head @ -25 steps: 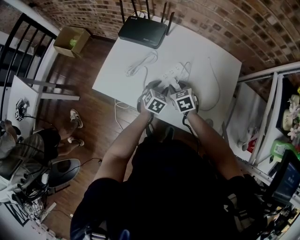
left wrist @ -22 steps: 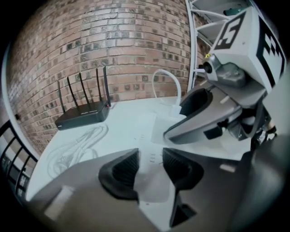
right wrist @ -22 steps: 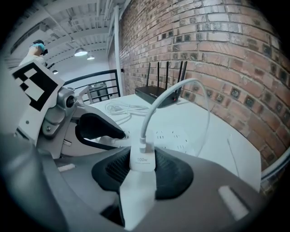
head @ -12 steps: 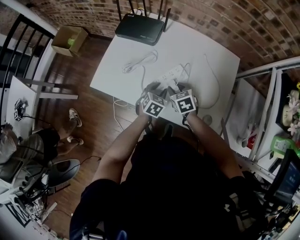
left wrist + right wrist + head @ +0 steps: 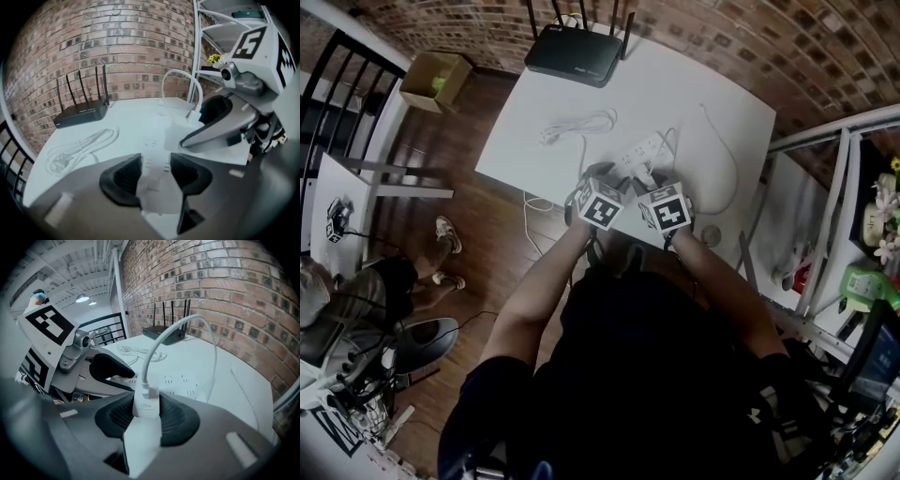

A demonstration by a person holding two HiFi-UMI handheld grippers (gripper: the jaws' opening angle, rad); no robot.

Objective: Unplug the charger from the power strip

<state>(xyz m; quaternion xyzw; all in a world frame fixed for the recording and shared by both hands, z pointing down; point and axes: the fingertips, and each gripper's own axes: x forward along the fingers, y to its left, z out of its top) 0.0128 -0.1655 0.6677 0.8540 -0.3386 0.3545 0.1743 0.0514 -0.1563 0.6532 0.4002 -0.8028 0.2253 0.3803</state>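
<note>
**Q:** Where is the charger?

**A:** The white charger [image 5: 146,408] stands upright between the pads of my right tongs [image 5: 146,398]. The jaws are closed on its two sides. Its cable [image 5: 144,369] leaves the top, arcs high and drops to the counter [image 5: 675,89] on the right. The block sits close against the power strip [image 5: 643,148], just beside the sockets. No view lets me tell whether the pins are seated in the strip.

**Q:** And your left?

**A:** My left tongs [image 5: 154,162] are just beside the right ones, low over the end of the strip nearest me. The jaws have just been opening and stand wide. The strip runs between the pads, and I see no press on it. In the head view the two marker cubes sit side by side at the counter's front edge.

**Q:** What about the strip itself?

**A:** It is white and lies flat and aslant on the white counter, sockets up, towards the front edge.

**Q:** What is around it?

**A:** A coiled white cord [image 5: 578,127] lies left of the strip, apart from it. A black router [image 5: 574,52] with upright aerials sits at the far edge, by the brick wall [image 5: 750,47]. Off the counter's left side there is wood floor [image 5: 478,216] with an open cardboard box [image 5: 434,78] on it. Another person's shoe [image 5: 448,234] also shows on the floor.
</note>
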